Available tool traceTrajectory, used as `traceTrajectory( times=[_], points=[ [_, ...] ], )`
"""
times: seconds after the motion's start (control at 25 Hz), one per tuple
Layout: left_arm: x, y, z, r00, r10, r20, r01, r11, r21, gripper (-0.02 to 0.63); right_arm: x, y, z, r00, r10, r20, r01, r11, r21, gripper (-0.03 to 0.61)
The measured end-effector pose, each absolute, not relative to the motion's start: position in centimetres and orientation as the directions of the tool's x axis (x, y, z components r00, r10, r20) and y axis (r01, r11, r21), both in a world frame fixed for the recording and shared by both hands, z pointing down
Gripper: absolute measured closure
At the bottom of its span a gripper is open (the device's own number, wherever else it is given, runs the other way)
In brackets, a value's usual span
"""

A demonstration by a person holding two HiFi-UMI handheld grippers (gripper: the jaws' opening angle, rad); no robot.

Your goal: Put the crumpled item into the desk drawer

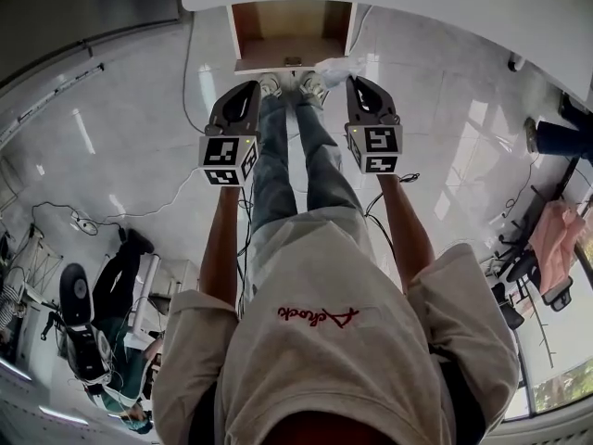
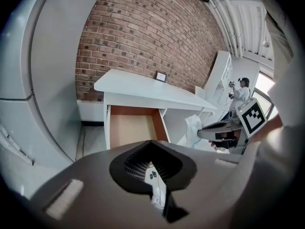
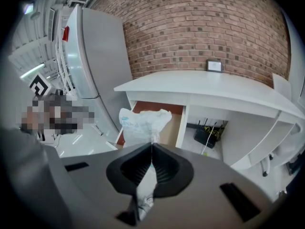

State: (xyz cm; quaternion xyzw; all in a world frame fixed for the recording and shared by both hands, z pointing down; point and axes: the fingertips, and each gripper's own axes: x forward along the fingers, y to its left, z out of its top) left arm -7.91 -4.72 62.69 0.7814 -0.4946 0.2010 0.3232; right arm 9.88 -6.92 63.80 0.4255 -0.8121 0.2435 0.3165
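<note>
Crumpled item [image 3: 143, 123] is pinched in your right gripper [image 3: 152, 144]. The jaws are pressed together on its lower end. The bulk of the thin, white, wrinkled material puffs up just past the tips, and a strip of it trails back btwn the jaws toward you. In the head view the item [image 1: 338, 66] sticks out ahead of that gripper [image 1: 355, 82], off the floor, near the front edge of the drawer [image 1: 292, 26] and not in it.

Your left gripper [image 2: 151, 142] has its jaws closed tip to tip w/ nothing gripped. A white patch [image 2: 155, 182] shows thru the slot behind the tips; it's not in the grip, and I can't tell what it is. In the head view this gripper [image 1: 248, 86] sits level w/ the right one, one on each side of your legs, tips by your shoes [image 1: 270, 85].

Straight ahead of the right gripper, behind the item, the drawer [image 3: 162, 109] stands pulled open w/ brown inner walls, under the white desk [image 3: 214, 87]. From the left gripper the drawer [image 2: 131, 128] is ahead and a bit left. The item [image 2: 194, 128] and the right gripper [image 2: 224, 128] are off to its right.

Further out from the right gripper:
- A black router [image 3: 207, 135] w/ antennae sits on the floor under the desk, right of the drawer.
- A small frame [image 3: 214, 66] stands on the desktop against the brick wall [image 3: 190, 27].
- A grey fridge [image 3: 97, 61] stands to the left.
</note>
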Motion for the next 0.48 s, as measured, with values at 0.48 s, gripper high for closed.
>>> traceTrajectory(
  times=[0.48],
  points=[
    [-8.7,-3.7,68.4,0.42,-0.644,0.64,-0.907,-0.271,0.323,0.604,8.7,-4.9,68.3,-0.459,-0.508,0.729,-0.833,0.532,-0.153,0.566]
  ],
)
